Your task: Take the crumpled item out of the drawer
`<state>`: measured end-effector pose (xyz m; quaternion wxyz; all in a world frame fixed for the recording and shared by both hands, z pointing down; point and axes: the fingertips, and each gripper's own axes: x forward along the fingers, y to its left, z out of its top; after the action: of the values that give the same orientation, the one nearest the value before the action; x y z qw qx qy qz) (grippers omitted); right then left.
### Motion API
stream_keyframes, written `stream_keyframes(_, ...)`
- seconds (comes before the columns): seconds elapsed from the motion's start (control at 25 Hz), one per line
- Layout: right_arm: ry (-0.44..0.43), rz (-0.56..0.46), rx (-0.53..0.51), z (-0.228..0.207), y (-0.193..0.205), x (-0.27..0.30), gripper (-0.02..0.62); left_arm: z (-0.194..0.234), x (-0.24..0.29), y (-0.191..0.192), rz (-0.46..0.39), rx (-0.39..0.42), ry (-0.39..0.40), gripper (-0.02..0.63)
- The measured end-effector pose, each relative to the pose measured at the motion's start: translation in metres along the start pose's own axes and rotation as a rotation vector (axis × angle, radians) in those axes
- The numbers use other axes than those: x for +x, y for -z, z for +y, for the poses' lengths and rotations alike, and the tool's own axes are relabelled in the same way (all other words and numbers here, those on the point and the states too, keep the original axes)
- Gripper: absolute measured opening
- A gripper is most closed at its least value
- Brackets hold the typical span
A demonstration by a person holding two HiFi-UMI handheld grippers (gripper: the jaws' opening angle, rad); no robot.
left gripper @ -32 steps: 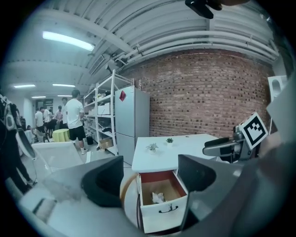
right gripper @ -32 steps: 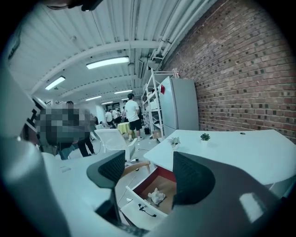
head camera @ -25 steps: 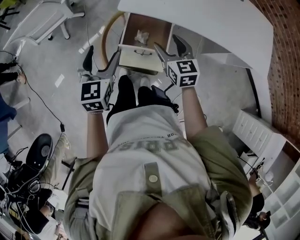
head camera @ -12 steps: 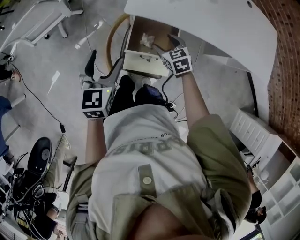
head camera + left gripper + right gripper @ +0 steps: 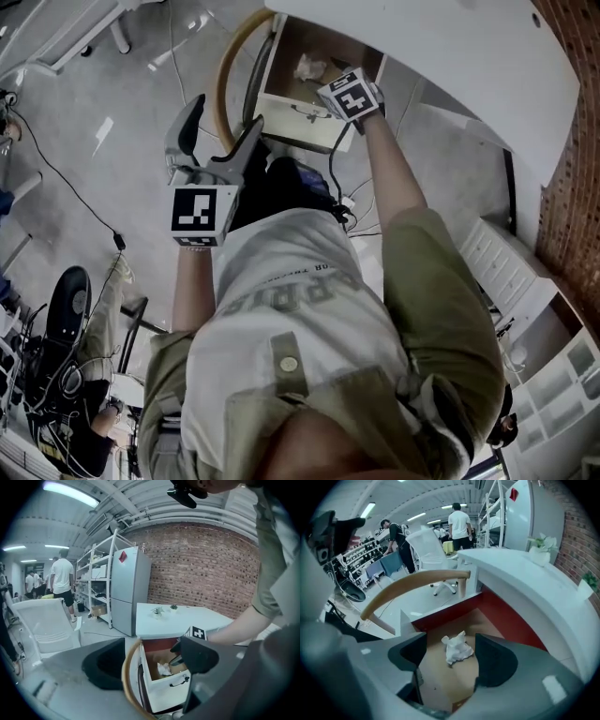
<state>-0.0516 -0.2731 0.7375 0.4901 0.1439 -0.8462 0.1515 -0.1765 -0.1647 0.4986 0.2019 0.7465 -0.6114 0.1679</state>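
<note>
I see an open drawer (image 5: 295,114) pulled out from under a white worktop (image 5: 450,56). The crumpled item (image 5: 457,648), a small white wad of paper, lies alone on the drawer's brown floor, about halfway between the side walls and towards the back.

My right tool (image 5: 451,656) is reaching over the drawer's front edge and into its mouth. Its jaws are spread wide and grip nothing. In the right gripper view the wad sits straight ahead, framed in the gap between the two jaws and a little beyond their tips, touching neither. I judge that a straight push forward and down would put the jaws on either side of it.

The wad is lumpy, with only a weak long axis. It looks slightly longer along the line running away from the tool, front to back in the drawer. One twisted peak points to the drawer's back. The jaws open across that line, so I expect them to close on the narrower width.

My left tool (image 5: 217,131) is held outside the drawer, to its left and well apart from the wad, beside a curved wooden rail (image 5: 225,84). Its jaws are also spread and empty. The right tool is much the nearer.
</note>
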Motion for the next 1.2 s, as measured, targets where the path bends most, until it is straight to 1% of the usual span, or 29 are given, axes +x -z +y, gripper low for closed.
stream_keyframes(0.12, -0.031, 0.068, -0.005, -0.017, 0.018, 0.04, 0.328, 0.003, 0.024, 0.018, 0.005, -0.005, 0.012, 0.377)
stream_keyframes(0.28, -0.047, 0.135, -0.015, -0.022, 0.031, 0.08, 0.328, 0.015, 0.034, 0.042, 0.017, -0.023, 0.015, 0.377)
stream_keyframes(0.56, -0.065, 0.245, -0.054, -0.026, 0.048, 0.114, 0.327, 0.023, 0.046, 0.052, 0.021, -0.028, 0.019, 0.377)
stream_keyframes(0.76, -0.084, 0.311, -0.125, -0.02, 0.06, 0.137, 0.324, 0.027, 0.053, 0.055, 0.019, -0.023, 0.02, 0.377)
stream_keyframes(0.8, -0.088, 0.322, -0.137, -0.019, 0.062, 0.141, 0.306, 0.027, 0.055, 0.056, 0.019, -0.022, 0.021, 0.377)
stream_keyframes(0.88, -0.091, 0.335, -0.158, -0.017, 0.066, 0.149, 0.293, 0.027, 0.057, 0.058, 0.021, -0.019, 0.022, 0.377)
stream_keyframes(1.0, -0.07, 0.349, -0.178, -0.022, 0.07, 0.154, 0.268, 0.026, 0.059, 0.061, 0.024, -0.016, 0.023, 0.377)
stream_keyframes(1.16, -0.058, 0.36, -0.214, -0.026, 0.071, 0.155, 0.208, 0.027, 0.06, 0.064, 0.028, -0.015, 0.02, 0.377)
stream_keyframes(1.2, -0.057, 0.358, -0.216, -0.027, 0.07, 0.154, 0.182, 0.027, 0.06, 0.064, 0.028, -0.015, 0.021, 0.377)
